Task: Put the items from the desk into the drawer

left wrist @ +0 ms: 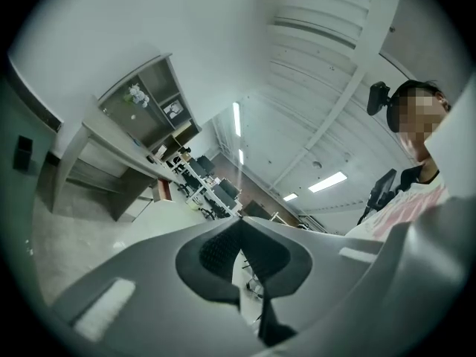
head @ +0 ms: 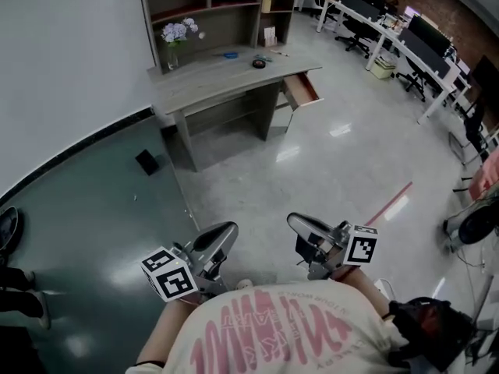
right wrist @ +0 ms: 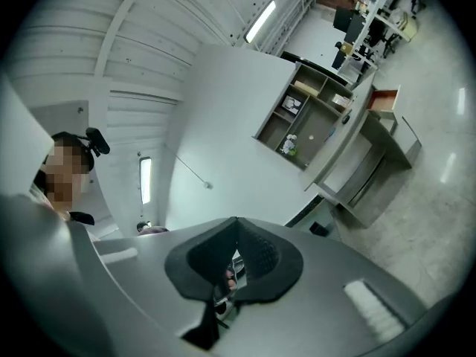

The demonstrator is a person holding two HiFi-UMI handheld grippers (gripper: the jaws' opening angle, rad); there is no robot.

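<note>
Facing a grey wooden desk (head: 226, 72) from well across the pale floor (head: 335, 170)
Holds the left gripper (head: 226, 232) and right gripper (head: 300, 224) level near the chest, with each pair of jaws pressed together on nothing; looks on a small blue item (head: 230, 54) and a dark round item (head: 259, 63) lying on the desktop, near the open, red-brown-lined drawer (head: 302, 89) at its right end

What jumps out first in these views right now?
The desk at the top of the head view, its drawer open at the right end, flowers at its left. Low in that view, the left claw and right claw are shut and empty, far from the desk.
</note>
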